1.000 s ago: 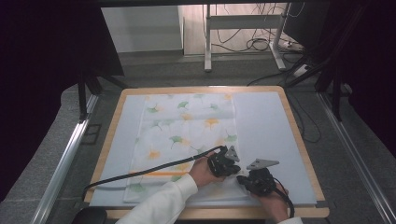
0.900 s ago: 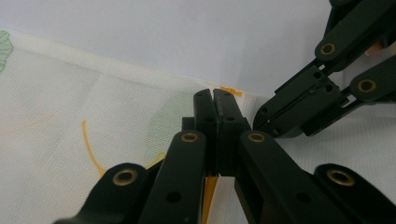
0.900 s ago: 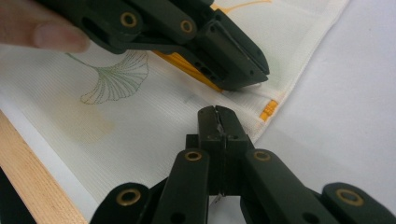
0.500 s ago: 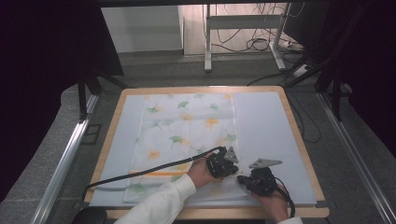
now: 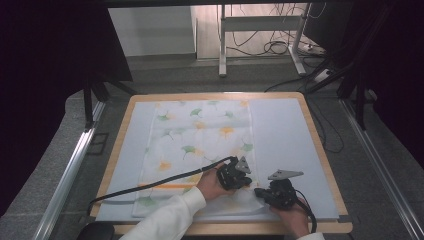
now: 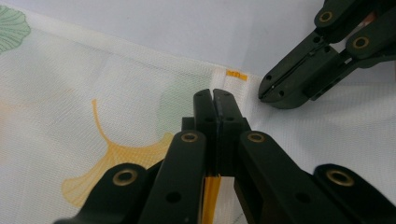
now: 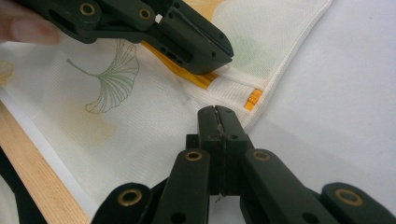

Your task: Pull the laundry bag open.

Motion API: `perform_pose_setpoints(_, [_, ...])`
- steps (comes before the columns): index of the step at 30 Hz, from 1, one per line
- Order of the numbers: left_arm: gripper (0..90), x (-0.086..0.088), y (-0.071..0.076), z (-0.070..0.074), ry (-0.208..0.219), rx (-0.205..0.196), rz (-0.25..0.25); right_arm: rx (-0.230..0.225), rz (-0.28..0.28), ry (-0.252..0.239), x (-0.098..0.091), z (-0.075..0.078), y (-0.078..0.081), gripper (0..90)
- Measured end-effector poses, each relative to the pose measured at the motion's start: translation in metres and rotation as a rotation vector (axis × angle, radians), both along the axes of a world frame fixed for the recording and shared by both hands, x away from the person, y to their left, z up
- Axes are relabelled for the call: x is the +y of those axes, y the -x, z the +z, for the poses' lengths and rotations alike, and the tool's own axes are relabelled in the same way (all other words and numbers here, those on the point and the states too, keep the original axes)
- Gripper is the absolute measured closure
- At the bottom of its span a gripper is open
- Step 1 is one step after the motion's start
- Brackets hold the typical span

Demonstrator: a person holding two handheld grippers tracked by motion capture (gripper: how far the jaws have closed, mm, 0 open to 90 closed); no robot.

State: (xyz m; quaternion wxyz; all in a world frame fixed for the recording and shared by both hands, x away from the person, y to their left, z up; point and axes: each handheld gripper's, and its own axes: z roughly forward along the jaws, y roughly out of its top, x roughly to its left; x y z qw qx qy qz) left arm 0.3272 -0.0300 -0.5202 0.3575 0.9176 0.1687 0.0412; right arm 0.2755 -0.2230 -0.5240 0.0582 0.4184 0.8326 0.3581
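Pinching the leaf-print cloth (image 5: 200, 145), both hand-held grippers sit closed near its corner.

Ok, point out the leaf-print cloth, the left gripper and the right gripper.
leaf-print cloth (image 5: 200, 130): high view, its printed middle.
left gripper (image 6: 215, 93): left gripper view, the tips of its shut jaws.
right gripper (image 7: 216, 111): right gripper view, the tips of its shut jaws.

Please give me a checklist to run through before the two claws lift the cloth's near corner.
1. Left claw shut: ok.
2. Right claw shut: ok.
3. Cloth pinched between each pair of jaws: cannot tell; the tips rest on it near the corner.
4. Both claws near the same corner, by the orange tag: ok.
5. The two claws apart from each other: ok.
6. Rest of cloth flat on the table: ok.
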Motion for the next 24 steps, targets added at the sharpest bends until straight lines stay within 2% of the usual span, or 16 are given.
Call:
perform_pose_setpoints(8, [90.0,0.0,-0.001,-0.001,0.0,0.0,-0.004,-0.004,0.0,0.005,0.001,0.0,0.0,89.4])
perform_pose_setpoints(11, [90.0,0.0,0.0,-0.001,0.0,-0.002,-0.003,0.006,-0.015,-0.004,0.001,0.001,-0.002,89.3])
perform_pose_setpoints(14, [90.0,-0.001,0.0,-0.002,0.013,0.005,0.005,-0.01,-0.038,-0.038,0.001,0.005,-0.007,89.3])
perform_pose_setpoints(16, [90.0,-0.001,0.0,-0.002,0.0,-0.002,-0.002,-0.017,-0.055,-0.031,0.001,0.005,-0.012,89.2])
perform_pose_setpoints(19, [90.0,-0.001,0.0,-0.002,-0.004,-0.008,-0.002,0.008,-0.065,-0.04,0.002,0.001,-0.018,89.3])
perform_pose_setpoints(24, [90.0,-0.001,0.002,-0.001,-0.013,-0.026,-0.001,0.022,-0.075,-0.04,0.002,0.001,-0.019,89.4])
